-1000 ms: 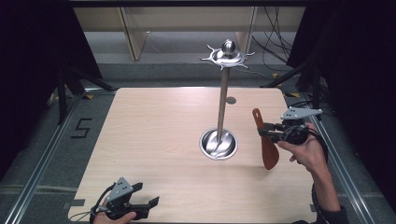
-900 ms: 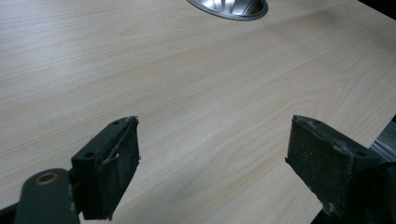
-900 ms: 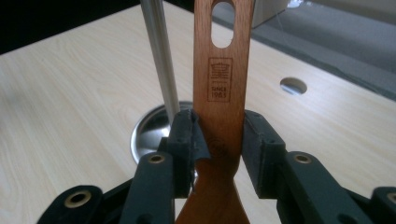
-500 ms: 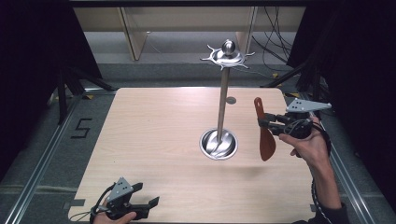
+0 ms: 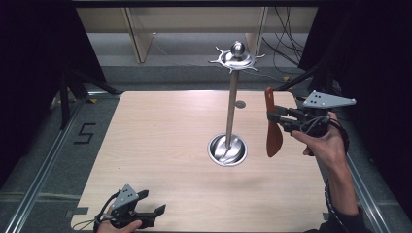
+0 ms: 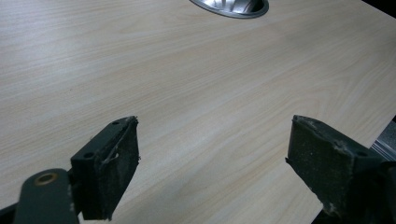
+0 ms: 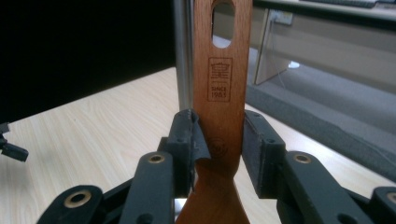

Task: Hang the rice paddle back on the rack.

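Jaws of the right gripper (image 5: pixel 275 117) clamp a wooden spatula (image 5: pixel 272 126) upright right of the steel hook stand (image 5: pixel 231 107); the left gripper (image 5: pixel 153 215) gapes wide near the table's (image 5: pixel 160 141) near-left edge.

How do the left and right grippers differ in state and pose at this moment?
The left gripper is open with nothing between its jaws; the right gripper is shut on the wooden spatula. The left sits low at the table's near edge; the right is raised beside the metal stand, holding the spatula upright. Both are black, two-jawed and hand-held.
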A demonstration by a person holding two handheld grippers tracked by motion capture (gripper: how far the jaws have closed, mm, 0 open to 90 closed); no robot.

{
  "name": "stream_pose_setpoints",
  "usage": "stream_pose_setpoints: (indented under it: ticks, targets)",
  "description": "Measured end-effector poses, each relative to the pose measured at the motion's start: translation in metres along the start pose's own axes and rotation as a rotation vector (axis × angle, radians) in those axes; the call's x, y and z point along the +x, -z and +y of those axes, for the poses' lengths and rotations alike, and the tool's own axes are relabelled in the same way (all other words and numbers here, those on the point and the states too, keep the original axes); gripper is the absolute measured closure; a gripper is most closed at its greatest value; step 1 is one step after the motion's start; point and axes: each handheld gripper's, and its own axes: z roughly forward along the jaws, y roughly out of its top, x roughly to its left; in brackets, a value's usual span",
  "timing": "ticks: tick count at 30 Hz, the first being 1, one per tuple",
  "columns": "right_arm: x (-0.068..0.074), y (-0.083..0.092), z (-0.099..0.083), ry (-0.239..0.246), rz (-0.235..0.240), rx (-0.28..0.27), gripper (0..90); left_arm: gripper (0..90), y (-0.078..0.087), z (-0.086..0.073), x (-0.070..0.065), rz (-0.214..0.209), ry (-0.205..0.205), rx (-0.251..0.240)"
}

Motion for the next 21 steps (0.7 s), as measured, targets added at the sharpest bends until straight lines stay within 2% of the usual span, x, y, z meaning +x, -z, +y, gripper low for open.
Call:
stream_pose_setpoints:
  ticks: [6,12,15,17,21]
  targets:
    - [0.006,0.005,0.017,0.03,0.016,-0.042,67.1,16.1,-0.001,0.0,0.0,-0.012,0.001,-0.006]
    - [0.009,0.01,0.032,0.058,0.016,-0.072,67.1,16.1,0.0,0.0,0.0,-0.003,0.0,-0.003]
    - [0.013,0.011,0.037,0.046,0.026,-0.076,67.1,16.0,0.0,0.0,0.0,0.002,0.001,0.002]
    - [0.013,0.012,0.041,0.07,0.021,-0.086,67.1,16.1,-0.001,0.0,0.0,-0.009,0.002,-0.007]
    - [0.016,0.012,0.046,0.059,0.034,-0.105,67.1,16.1,0.0,0.0,0.0,-0.011,0.001,-0.005]
